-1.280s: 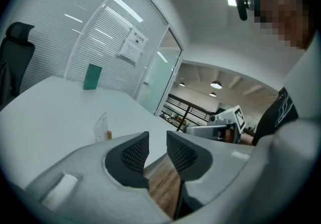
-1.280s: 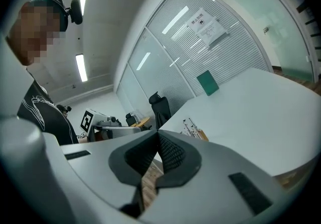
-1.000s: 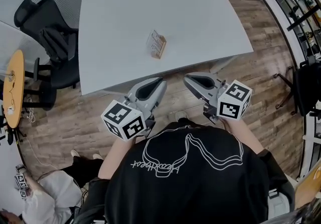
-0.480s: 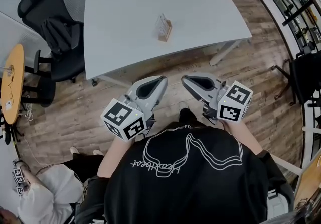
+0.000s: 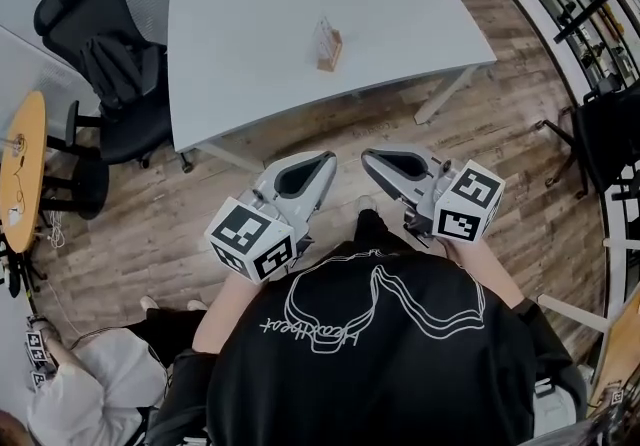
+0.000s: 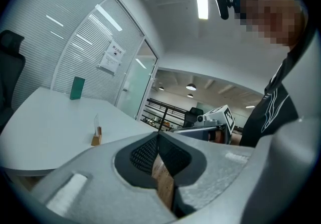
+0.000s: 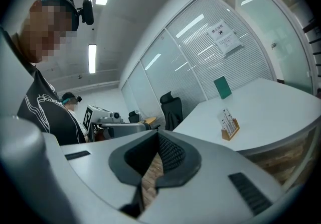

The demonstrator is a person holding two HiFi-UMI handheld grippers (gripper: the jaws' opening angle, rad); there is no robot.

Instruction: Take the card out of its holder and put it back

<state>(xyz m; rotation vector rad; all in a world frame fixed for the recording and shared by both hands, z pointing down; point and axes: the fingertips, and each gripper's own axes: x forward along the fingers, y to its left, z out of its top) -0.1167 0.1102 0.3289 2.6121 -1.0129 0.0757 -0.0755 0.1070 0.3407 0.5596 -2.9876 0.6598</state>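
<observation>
Left gripper (image 5: 322,160): you hold its jaws closed tip to tip, with nothing between them.
Right gripper (image 5: 368,156): jaws also pressed together, empty.
Card (image 5: 323,32): upright in its wooden holder (image 5: 331,58).
Holder place: on the white tabletop (image 5: 240,24), close to the near edge, about midway along it.
Your 2 grippers: side by side over the wood floor (image 5: 500,134), short of the near edge and well apart from the holder.

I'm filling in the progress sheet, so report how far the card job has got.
Done: nothing visible; the card stands in its wooden holder on the table, and whether it has been out cannot be told. In hand: nothing; the left gripper and right gripper are shut and empty, off the table's near edge. Left, if not begun: reach in, pull the card, reseat it.
</observation>
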